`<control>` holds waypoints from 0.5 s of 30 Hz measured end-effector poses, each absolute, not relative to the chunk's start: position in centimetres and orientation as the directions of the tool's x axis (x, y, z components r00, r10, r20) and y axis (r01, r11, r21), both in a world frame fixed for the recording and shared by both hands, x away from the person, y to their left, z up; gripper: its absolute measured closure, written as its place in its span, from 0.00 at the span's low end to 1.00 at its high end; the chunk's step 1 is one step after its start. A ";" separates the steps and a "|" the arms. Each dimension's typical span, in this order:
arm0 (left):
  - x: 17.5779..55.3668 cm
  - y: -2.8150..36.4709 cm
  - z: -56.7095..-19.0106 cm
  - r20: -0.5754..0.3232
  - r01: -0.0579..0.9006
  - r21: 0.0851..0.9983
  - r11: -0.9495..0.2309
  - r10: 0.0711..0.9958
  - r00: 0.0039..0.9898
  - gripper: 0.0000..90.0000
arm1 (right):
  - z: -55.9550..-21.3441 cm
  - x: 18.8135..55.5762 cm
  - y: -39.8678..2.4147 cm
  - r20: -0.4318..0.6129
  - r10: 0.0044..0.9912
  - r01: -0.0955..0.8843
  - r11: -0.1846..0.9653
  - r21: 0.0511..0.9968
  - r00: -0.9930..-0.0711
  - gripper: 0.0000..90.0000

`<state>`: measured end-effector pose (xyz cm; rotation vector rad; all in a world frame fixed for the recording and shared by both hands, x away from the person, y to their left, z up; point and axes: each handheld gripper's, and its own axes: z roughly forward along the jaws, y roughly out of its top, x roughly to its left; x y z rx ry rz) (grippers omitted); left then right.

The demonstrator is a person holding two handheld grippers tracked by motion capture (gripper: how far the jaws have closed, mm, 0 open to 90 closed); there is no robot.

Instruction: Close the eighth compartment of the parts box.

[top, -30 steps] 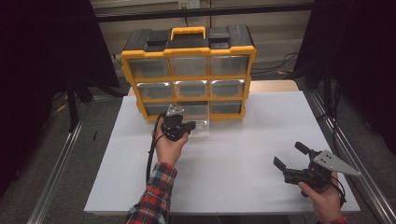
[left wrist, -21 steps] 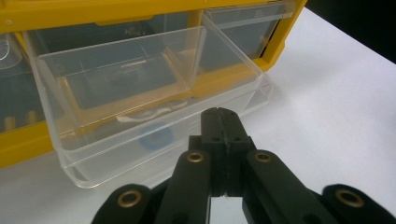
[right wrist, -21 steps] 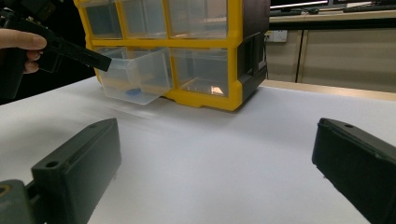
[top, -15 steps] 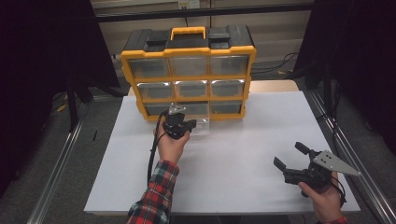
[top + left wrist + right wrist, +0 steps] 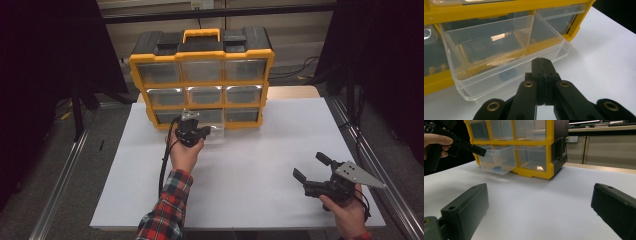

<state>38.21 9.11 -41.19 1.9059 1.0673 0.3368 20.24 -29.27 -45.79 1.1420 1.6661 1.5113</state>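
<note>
A person's left gripper (image 5: 541, 65), its jaws clenched together with nothing between them, sits at the front lip of a clear plastic drawer (image 5: 499, 47) pulled partway out of the bottom row, middle column, of a yellow-and-black parts organizer (image 5: 202, 75). The organizer stands at the far edge of a white-covered tabletop (image 5: 260, 165). The right gripper (image 5: 314, 169) rests well apart near the tabletop's right corner, jaws released and wide, holding nothing.

The likeliest trouble from here, by this picture: the drawer hangs well out of its slot, so a further tug or a downward press from the clenched jaws could tip it or pull it free, spilling what lies inside. A hard push back in could also shove the light organizer rearward, since the right gripper is not bracing it.

The drawer is transparent, thin-walled and glossy, with a curved front lip and a divider wall inside. Through its floor show a small blue round item (image 5: 507, 74) and some pale scraps (image 5: 501, 60) too blurred to name. In the right gripper view the drawer (image 5: 497, 160) juts forward of its neighbours, the blue item visible low in it.
</note>
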 end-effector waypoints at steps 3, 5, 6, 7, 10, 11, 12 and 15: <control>38.3 9.1 -41.1 -0.169 0.545 0.804 -0.238 0.788 0.593 1.00 | -45.8 20.2 -29.3 0.107 0.891 0.195 -0.021 0.981 -0.440 0.01; 38.3 9.1 -41.2 -0.165 0.544 0.804 -0.240 0.789 0.592 1.00 | -45.8 20.2 -29.3 0.108 0.891 0.197 -0.021 0.980 -0.442 0.01; 38.3 9.0 -41.2 -0.175 0.546 0.806 -0.230 0.788 0.590 1.00 | -45.8 20.2 -29.3 0.109 0.890 0.196 -0.022 0.980 -0.443 0.01; 38.4 8.9 -41.2 -0.173 0.545 0.807 -0.229 0.790 0.588 1.00 | -45.7 20.2 -29.3 0.115 0.890 0.197 -0.029 0.980 -0.441 0.01; 38.4 8.8 -41.2 -0.167 0.546 0.804 -0.234 0.793 0.586 1.00 | -45.7 20.2 -29.4 0.113 0.890 0.196 -0.027 0.980 -0.442 0.01; 38.5 8.8 -41.2 -0.169 0.544 0.806 -0.234 0.790 0.590 1.00 | -45.7 20.2 -29.4 0.110 0.891 0.194 -0.025 0.981 -0.441 0.01; 38.5 8.8 -41.2 -0.169 0.545 0.805 -0.234 0.790 0.589 1.00 | -45.7 20.2 -29.4 0.109 0.890 0.193 -0.024 0.981 -0.443 0.01; 38.6 8.6 -41.3 -0.172 0.544 0.807 -0.231 0.789 0.590 1.00 | -45.7 20.2 -29.3 0.117 0.895 0.196 -0.034 0.980 -0.430 0.01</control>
